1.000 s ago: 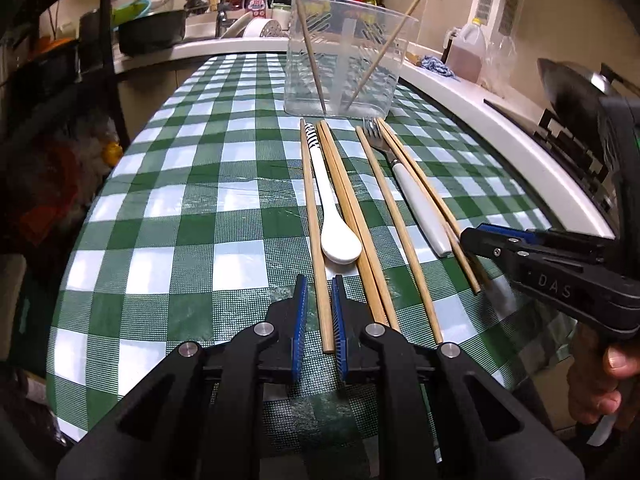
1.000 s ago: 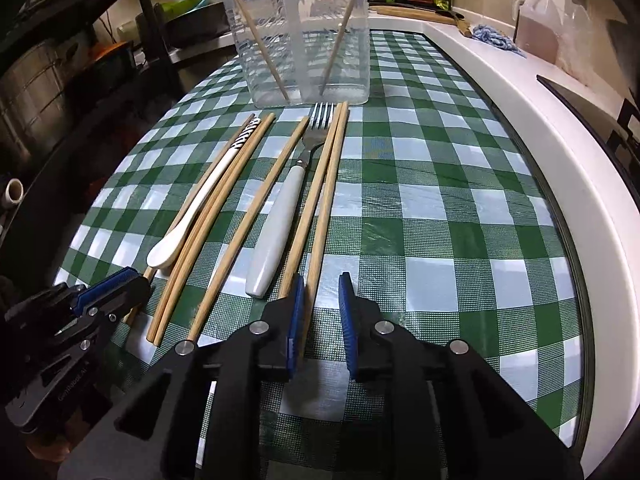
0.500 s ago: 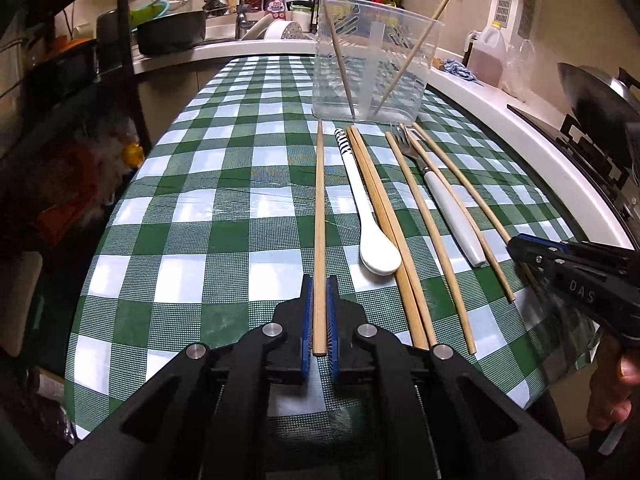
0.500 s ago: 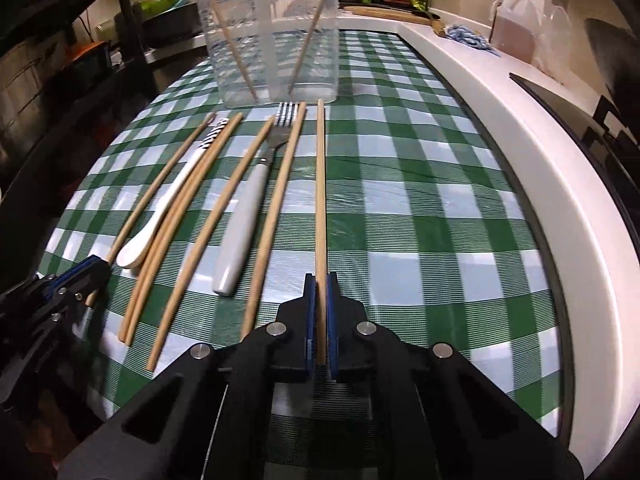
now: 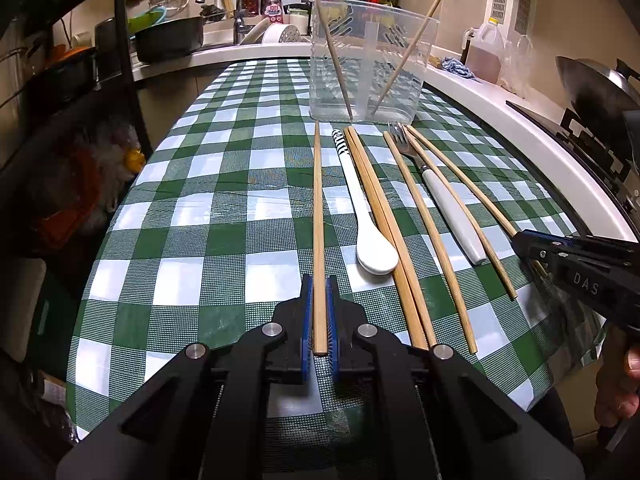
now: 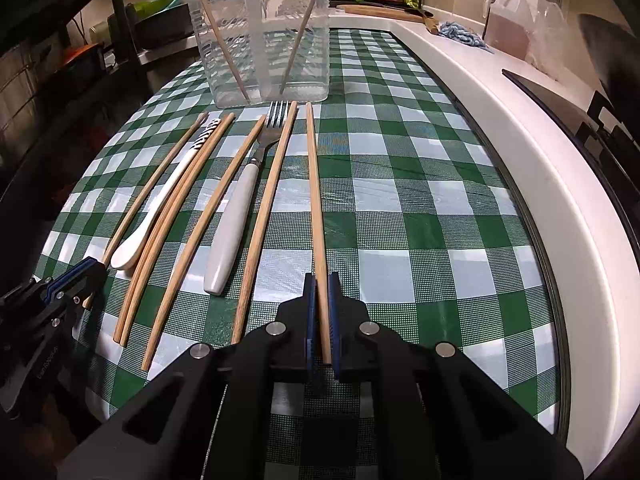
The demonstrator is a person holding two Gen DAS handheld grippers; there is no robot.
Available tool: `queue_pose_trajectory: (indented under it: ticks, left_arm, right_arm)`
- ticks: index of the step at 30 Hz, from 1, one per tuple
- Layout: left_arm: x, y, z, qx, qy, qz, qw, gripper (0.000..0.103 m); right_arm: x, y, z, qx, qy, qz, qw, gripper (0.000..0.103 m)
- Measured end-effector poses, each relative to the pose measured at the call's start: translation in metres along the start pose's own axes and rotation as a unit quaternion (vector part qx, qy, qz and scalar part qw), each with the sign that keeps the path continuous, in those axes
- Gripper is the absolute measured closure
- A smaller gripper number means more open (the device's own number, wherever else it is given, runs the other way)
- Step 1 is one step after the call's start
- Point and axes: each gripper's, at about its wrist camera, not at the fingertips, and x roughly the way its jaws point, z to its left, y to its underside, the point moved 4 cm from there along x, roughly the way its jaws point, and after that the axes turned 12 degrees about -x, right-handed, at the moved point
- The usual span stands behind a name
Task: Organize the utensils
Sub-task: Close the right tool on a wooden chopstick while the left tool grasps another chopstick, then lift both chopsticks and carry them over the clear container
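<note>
My left gripper (image 5: 319, 294) is shut on the near end of a wooden chopstick (image 5: 317, 208), the leftmost of the row. My right gripper (image 6: 321, 292) is shut on the near end of another wooden chopstick (image 6: 314, 200), the rightmost of the row. Between them on the green checked tablecloth (image 5: 208, 216) lie a white spoon (image 5: 366, 216), a white-handled fork (image 5: 444, 204) and several more chopsticks (image 5: 384, 220). A clear plastic container (image 5: 370, 64) at the far end holds two chopsticks leaning apart.
A white counter edge (image 6: 532, 168) curves along the right, with a wok (image 5: 596, 88) and an oil jug (image 5: 486, 54) behind it. A sink and pots (image 5: 172, 40) stand at the far left. The table's near edge drops off under both grippers.
Both grippers closed on their chopsticks within the last second. Each held chopstick now lies apart from its neighbours. The views have drawn back slightly.
</note>
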Motion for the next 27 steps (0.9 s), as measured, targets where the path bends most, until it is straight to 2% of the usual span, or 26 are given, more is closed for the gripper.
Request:
queue_pose_trajectory:
  ticks: [13, 19, 27]
  left_arm:
    - [0.000, 0.000, 0.000, 0.002, 0.001, 0.000, 1.0000, 0.096]
    - [-0.002, -0.001, -0.002, 0.002, 0.005, 0.001, 1.0000, 0.096]
    - [-0.028, -0.011, -0.007, 0.012, 0.013, -0.039, 0.9991, 0.096]
  right_arm:
    - [-0.001, -0.001, 0.001, 0.000, -0.004, -0.002, 1.000, 0.098]
    - [-0.012, -0.006, 0.004, -0.013, 0.004, -0.023, 1.000, 0.098]
    - [-0.045, -0.019, 0.005, -0.014, 0.003, -0.059, 0.998, 0.098]
